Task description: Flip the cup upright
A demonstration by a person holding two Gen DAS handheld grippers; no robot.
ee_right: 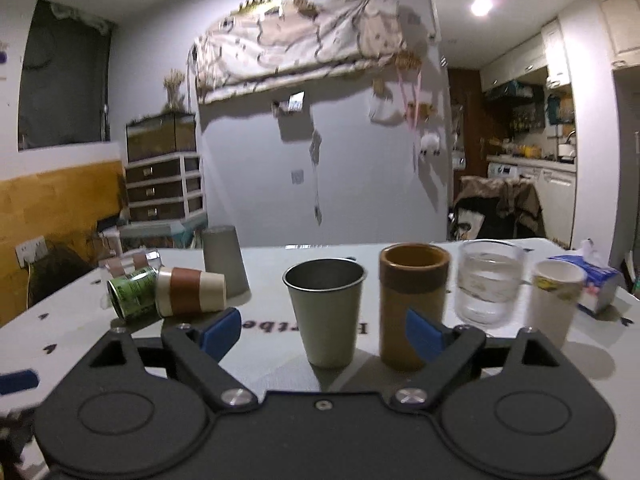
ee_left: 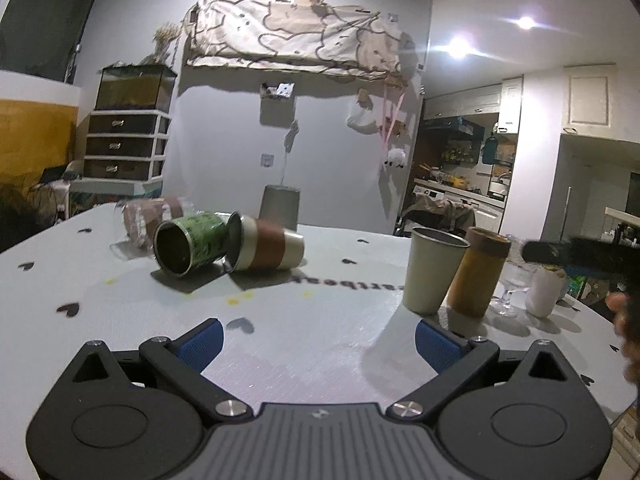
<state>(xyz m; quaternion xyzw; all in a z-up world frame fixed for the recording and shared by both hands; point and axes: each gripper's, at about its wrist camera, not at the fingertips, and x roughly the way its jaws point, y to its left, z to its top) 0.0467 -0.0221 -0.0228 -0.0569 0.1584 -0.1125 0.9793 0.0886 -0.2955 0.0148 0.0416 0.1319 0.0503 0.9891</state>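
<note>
On the white table (ee_left: 320, 344) a green cup (ee_left: 190, 248) and a cream cup with a brown band (ee_left: 266, 246) lie on their sides, touching; both also show in the right wrist view, the green cup (ee_right: 132, 294) and the banded cup (ee_right: 190, 291). A pinkish cup (ee_left: 148, 216) lies behind them. A grey cup (ee_left: 280, 206) stands upside down at the back. My left gripper (ee_left: 318, 338) is open and empty, well short of the lying cups. My right gripper (ee_right: 324, 330) is open and empty, with an upright metal cup (ee_right: 326, 312) standing just beyond its fingertips.
Upright at the right stand a brown cup (ee_right: 414, 304), a clear glass (ee_right: 486, 282) and a white paper cup (ee_right: 554, 300). A tissue pack (ee_right: 592, 280) lies at the far right. In the left wrist view the metal cup (ee_left: 434, 270) and brown cup (ee_left: 478, 272) stand right of centre.
</note>
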